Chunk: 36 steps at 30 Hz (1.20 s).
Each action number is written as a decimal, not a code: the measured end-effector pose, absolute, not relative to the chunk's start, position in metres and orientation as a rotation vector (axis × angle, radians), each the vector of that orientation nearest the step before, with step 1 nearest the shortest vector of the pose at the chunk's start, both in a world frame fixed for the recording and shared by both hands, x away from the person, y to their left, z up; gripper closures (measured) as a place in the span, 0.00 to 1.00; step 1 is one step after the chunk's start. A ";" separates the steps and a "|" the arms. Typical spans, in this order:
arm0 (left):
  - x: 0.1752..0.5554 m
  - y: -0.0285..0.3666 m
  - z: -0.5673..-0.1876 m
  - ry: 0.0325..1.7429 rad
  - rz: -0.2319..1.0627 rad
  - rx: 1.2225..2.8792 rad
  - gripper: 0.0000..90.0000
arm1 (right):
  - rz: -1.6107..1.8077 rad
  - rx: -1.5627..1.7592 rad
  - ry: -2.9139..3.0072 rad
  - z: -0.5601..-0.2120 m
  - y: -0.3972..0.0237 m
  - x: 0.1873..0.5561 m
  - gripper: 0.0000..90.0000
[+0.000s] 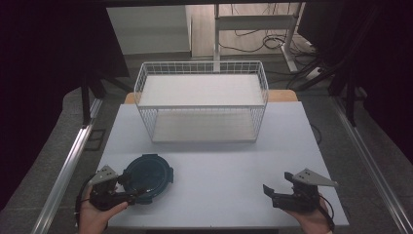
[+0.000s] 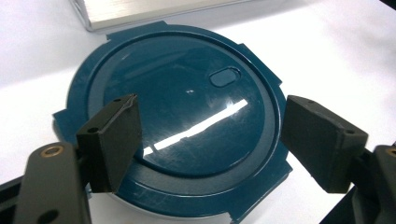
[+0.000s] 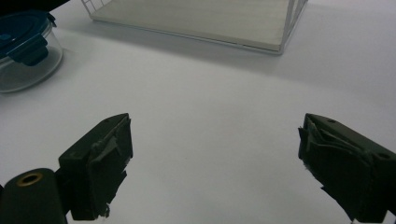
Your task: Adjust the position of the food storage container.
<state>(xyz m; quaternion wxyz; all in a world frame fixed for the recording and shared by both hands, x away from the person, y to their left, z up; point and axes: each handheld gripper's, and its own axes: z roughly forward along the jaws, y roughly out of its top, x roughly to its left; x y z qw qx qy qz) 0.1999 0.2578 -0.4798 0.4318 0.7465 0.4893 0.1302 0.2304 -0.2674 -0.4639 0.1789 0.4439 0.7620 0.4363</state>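
Near the front left corner of the white worktop (image 1: 214, 161), the left gripper (image 1: 127, 191) sits in the person's left hand (image 1: 93, 214), its jaws spread wide and reaching toward the centre of the worktop. They hang over the near part of a round dark-blue lid (image 2: 182, 121), closing on nothing. The lid lies flat on a clear glass container (image 3: 25, 60), which stands just inside the front left corner. Being round, it has no long axis; in the left gripper view a small oval dimple (image 2: 225, 76) sits toward the lid's far right. At the back edge, across the middle, stands a white wire basket (image 1: 201, 100), its long side running parallel to that edge. Near the front right corner the right gripper (image 1: 272, 191), held in the right hand (image 1: 314, 220), points left with jaws spread apart over bare worktop, holding nothing
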 end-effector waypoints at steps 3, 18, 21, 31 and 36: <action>0.200 0.259 -0.479 1.218 0.331 1.862 0.23 | 1.233 1.261 2.162 -0.465 -0.269 0.231 0.12; 0.195 0.265 -0.471 1.204 0.344 1.839 0.25 | 1.215 1.272 2.181 -0.467 -0.268 0.232 0.16; 0.195 0.269 -0.470 1.198 0.339 1.838 0.27 | 1.228 1.243 2.162 -0.464 -0.268 0.230 0.18; 0.191 0.293 -0.465 1.263 0.351 1.844 0.47 | 1.242 1.261 2.161 -0.464 -0.272 0.231 0.19; 0.190 0.304 -0.469 1.318 0.365 1.861 0.65 | 1.223 1.263 2.152 -0.467 -0.273 0.232 0.20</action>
